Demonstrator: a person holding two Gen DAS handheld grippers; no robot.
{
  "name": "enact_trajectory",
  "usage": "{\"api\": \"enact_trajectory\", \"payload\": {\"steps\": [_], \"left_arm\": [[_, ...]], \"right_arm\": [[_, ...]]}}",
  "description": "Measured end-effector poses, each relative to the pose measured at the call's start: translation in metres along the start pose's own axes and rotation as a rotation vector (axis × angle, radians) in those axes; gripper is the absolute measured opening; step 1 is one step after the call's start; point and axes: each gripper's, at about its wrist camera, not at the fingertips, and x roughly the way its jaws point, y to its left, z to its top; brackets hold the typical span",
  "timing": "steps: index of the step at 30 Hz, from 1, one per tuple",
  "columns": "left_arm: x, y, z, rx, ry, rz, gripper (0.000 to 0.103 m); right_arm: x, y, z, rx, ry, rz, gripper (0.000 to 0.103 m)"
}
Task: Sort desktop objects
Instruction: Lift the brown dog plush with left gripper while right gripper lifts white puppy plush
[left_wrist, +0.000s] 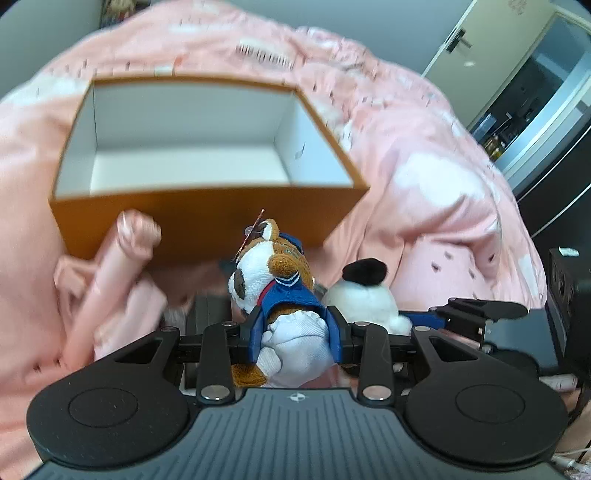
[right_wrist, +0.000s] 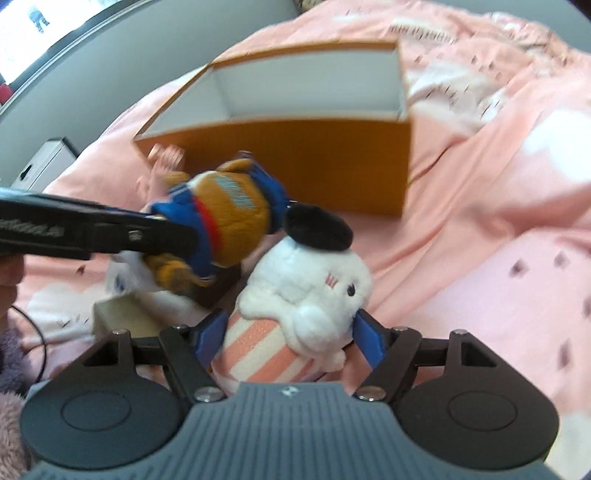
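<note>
Left gripper (left_wrist: 295, 334): jaws partly closed, blue pads clamped on the lower body of a brown-and-white plush dog (left_wrist: 275, 280) w/ blue jacket and blue cap. The white legs bulge between the pads; head sticks out ahead of the jaws, toward the near orange wall of the box. In the right wrist view the same dog (right_wrist: 225, 225) hangs off the left gripper's black fingers, lifted clear of the bedding, just beside and above the second toy.

Right gripper (right_wrist: 288, 334): jaws wide, one blue pad on each flank of a white plush (right_wrist: 314, 291) w/ black beret (right_wrist: 317, 225) and pink-striped lower half. Pads meet the plush on both sides, so it's clamped though the jaws stand far apart. From the left wrist view only the beret and white back of that plush (left_wrist: 364, 295) show, right of the dog.

Orange cardboard box (left_wrist: 207, 221), white inside, open top, nothing seen in it, sits on the pink quilt (left_wrist: 443, 155) of a bed, just beyond both toys. A pink item (left_wrist: 122, 254) lies against the box's near left corner; too blurred to name. A small tan carton (right_wrist: 122, 314) lies on the quilt under the dog, near the right gripper's left jaw.
</note>
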Motion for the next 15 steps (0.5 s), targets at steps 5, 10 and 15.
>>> {"api": "enact_trajectory", "payload": {"steps": [5,10,15], "left_arm": [[0.011,-0.006,0.004,0.054,-0.031,0.063,0.040],[0.040,-0.015,-0.009,0.161,0.016,0.134,0.040],[0.061,-0.019,-0.022,0.208,0.045,0.152,0.040]], "right_arm": [[0.003,-0.014,0.016,-0.008,-0.057,-0.065,0.074],[0.028,-0.023,0.015,0.008,-0.037,-0.082,0.075],[0.030,-0.031,0.016,0.038,-0.025,-0.059,0.077]]}}
